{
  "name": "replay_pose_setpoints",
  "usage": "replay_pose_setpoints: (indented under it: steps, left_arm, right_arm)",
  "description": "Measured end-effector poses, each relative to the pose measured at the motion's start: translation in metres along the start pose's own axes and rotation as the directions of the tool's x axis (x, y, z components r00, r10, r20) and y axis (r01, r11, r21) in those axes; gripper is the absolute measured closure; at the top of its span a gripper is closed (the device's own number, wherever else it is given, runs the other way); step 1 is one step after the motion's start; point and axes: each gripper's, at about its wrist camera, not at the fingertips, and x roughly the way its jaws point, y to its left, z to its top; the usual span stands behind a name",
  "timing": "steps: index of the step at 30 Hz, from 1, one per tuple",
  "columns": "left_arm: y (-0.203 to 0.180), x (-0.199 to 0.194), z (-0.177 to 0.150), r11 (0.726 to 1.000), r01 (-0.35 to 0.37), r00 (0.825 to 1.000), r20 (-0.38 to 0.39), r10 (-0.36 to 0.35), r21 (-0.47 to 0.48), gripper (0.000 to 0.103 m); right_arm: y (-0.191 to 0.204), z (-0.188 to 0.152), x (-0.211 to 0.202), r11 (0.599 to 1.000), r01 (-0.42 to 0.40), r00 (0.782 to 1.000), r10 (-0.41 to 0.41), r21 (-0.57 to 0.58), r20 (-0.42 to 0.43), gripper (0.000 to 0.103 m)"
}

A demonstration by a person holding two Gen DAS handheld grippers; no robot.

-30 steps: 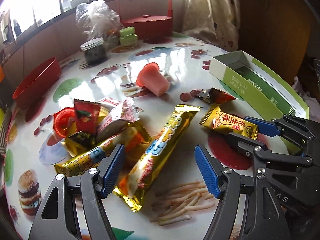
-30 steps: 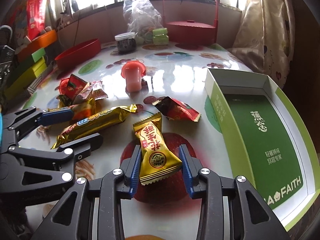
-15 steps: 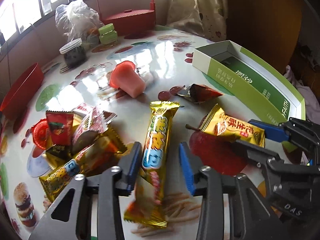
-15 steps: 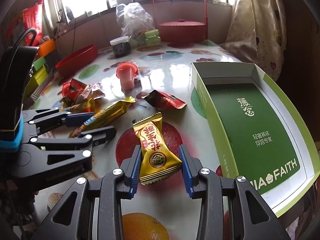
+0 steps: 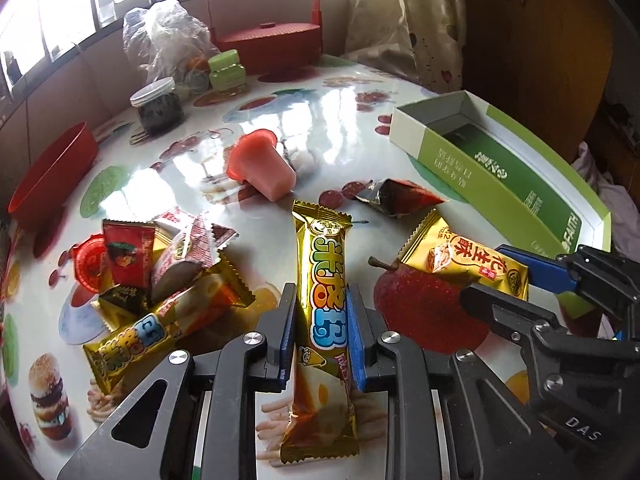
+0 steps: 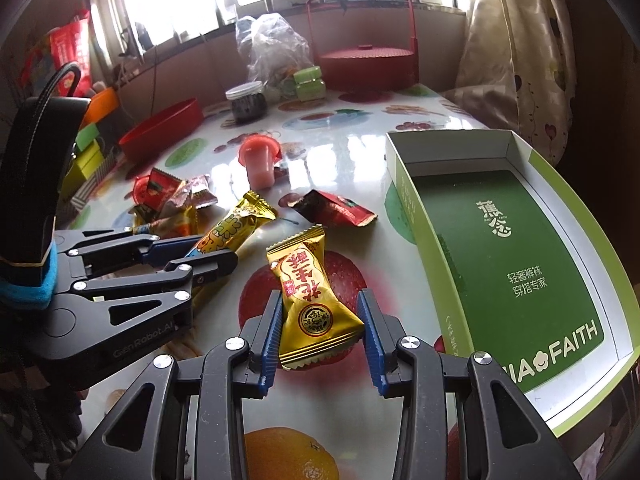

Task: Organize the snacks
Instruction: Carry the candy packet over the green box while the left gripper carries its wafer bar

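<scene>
My left gripper (image 5: 318, 336) is shut on a long gold snack bar (image 5: 322, 300) and holds it above the table. My right gripper (image 6: 320, 328) is shut on a gold peanut candy packet (image 6: 310, 300), also lifted. The bar also shows in the right wrist view (image 6: 232, 228), and the candy packet in the left wrist view (image 5: 464, 260). An open green box (image 6: 520, 248) lies to the right of my right gripper. A pile of small snacks (image 5: 160, 272) lies left, with a second gold bar (image 5: 132, 340). A dark red packet (image 6: 336, 208) lies in the middle.
A pink jelly cup (image 5: 260, 168) lies on its side mid-table. A red bowl (image 5: 52, 176), a dark jar (image 5: 158, 108), a plastic bag (image 5: 164, 44), green tubs (image 5: 226, 70) and a red lidded basket (image 5: 272, 40) stand along the far edge.
My left gripper closed on the long gold bar and lifted it, turning it upright in view. My right gripper lifted the candy packet and moved toward the green box.
</scene>
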Motion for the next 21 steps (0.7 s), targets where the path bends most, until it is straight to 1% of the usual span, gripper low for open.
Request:
replay_pose_setpoints:
  steps: [5,10,15,21]
  left_arm:
    - [0.002,-0.017,0.005,1.0,0.014,0.999,0.034,-0.013,-0.023,0.079]
    - [-0.001,-0.03,0.012,0.999,0.03,0.998,0.062,-0.029,-0.022,0.079]
    - [-0.007,-0.041,0.023,0.999,0.048,0.995,0.091,-0.047,-0.015,0.079]
    - [-0.023,-0.043,0.038,0.996,0.091,0.99,0.107,-0.091,0.003,0.079]
  right_arm:
    - [0.0,0.005,-0.005,1.0,-0.002,1.0,0.002,-0.002,0.012,0.068]
    - [0.002,0.012,-0.016,1.0,0.004,0.999,-0.004,-0.01,0.041,0.068]
    - [0.0,0.02,-0.029,1.0,0.025,0.996,-0.024,-0.006,0.08,0.068]
    - [-0.017,0.027,-0.046,0.997,0.069,0.99,-0.071,0.02,0.12,0.068]
